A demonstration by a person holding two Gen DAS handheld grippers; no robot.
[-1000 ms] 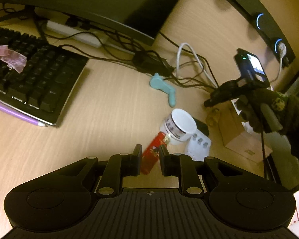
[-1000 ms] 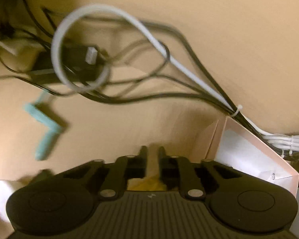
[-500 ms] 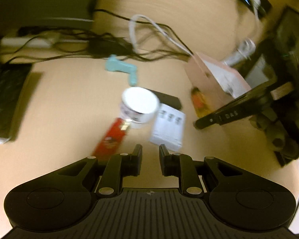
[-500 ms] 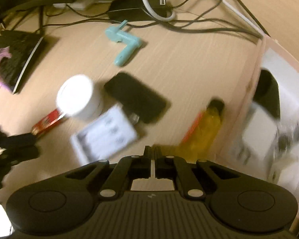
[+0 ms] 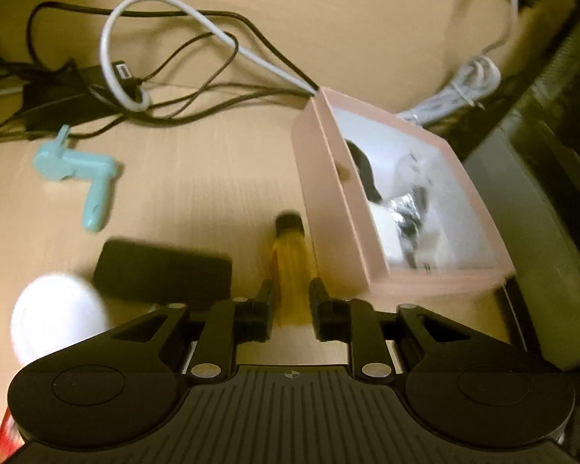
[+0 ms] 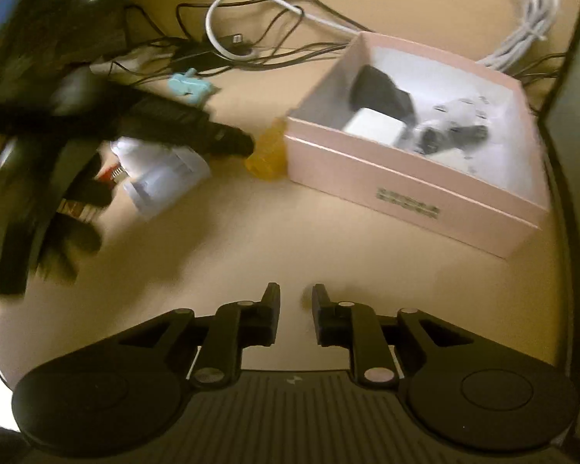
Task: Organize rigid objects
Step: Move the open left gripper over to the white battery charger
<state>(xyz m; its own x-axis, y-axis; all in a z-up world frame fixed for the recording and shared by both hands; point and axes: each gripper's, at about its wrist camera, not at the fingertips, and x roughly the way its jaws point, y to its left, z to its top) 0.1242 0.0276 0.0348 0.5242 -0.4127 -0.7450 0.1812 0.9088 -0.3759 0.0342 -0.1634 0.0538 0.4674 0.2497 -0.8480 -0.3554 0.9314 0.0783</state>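
Left gripper (image 5: 290,301): fingers narrowly parted around the yellow bottle (image 5: 292,259), lying on the surface against the pink box (image 5: 340,208). We should close squarely, lift clear of the wall. Right gripper (image 6: 295,301): fingers parted, empty.

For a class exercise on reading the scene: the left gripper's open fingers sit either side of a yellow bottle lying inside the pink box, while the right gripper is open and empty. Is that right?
Not quite. The yellow bottle lies on the desk beside the pink box, not inside it, as both wrist views show. The left gripper is open around it, and the right gripper is open and empty.
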